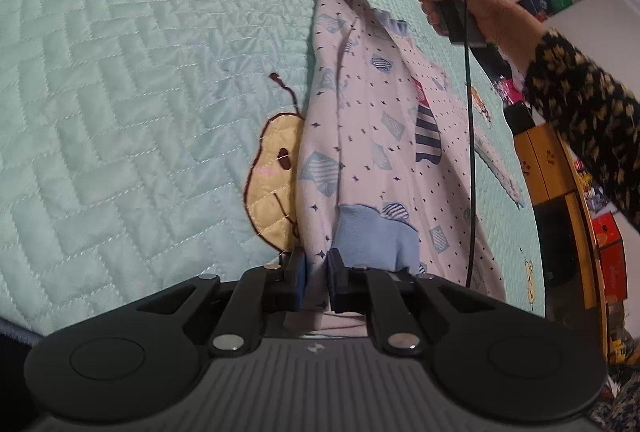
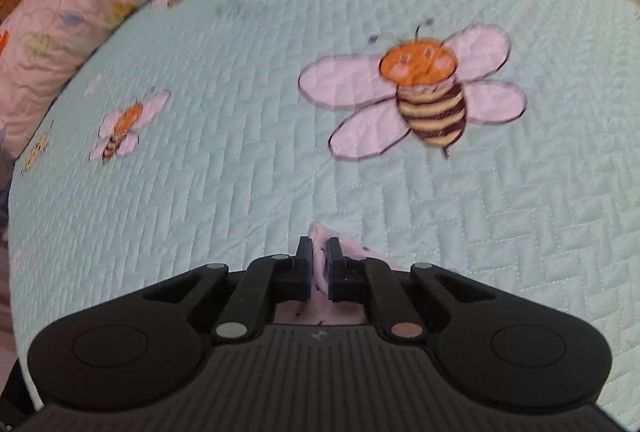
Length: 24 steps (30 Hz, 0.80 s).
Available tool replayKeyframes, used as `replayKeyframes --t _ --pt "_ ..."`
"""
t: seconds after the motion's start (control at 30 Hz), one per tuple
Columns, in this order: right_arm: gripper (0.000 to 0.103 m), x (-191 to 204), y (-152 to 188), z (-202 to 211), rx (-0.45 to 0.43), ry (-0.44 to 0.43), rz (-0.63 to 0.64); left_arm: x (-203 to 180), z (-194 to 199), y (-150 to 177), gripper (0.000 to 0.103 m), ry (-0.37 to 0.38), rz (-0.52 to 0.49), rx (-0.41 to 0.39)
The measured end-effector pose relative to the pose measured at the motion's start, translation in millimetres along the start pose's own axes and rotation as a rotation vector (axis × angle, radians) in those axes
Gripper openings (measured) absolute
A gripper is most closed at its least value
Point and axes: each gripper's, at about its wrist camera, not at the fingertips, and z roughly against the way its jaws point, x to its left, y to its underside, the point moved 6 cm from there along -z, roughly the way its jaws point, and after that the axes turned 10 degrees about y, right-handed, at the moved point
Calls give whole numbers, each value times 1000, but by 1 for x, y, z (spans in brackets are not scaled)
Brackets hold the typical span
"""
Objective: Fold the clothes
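Both tongs, left tongs (image 1: 316,274) and right tongs (image 2: 319,264), clenched on opposite ends of shirt (image 1: 360,135) over bed (image 1: 120,71); soft, floppy, light, best pinched at hems.

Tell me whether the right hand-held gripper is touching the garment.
Touching. In the right wrist view the right hand-held gripper is shut on a fold of the garment; the left wrist view shows it pinching the garment's far end.

left wrist: close, angled down | right wrist: close, angled down | shared: garment (image 1: 360,135); quilt (image 2: 200,191)
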Motion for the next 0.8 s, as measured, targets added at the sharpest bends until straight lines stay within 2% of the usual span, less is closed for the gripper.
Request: replayKeyframes --t 0.1,0.2,0.37,0.43,0.57,0.63,0.8 --pt "7 -18 0 0 -64 31 -97 1 0 2 8 -2 7 -9" --pt "7 -27 1 -5 -107 26 -172 4 0 3 8 -3 19 -14" --pt "7 -33 6 -12 -114 30 -214 5 2 3 9 -5 35 -20" --pt "17 -38 6 -2 -149 19 -237 4 3 4 9 -7 39 -21" --pt "22 -44 8 48 -308 -52 -317 4 5 1 9 6 52 -28" --pt "26 -38 16 74 -356 -88 -314 0 9 -1 9 3 34 -35" --pt "26 2 59 98 -303 -234 -283 -16 21 -6 10 10 -31 -52"
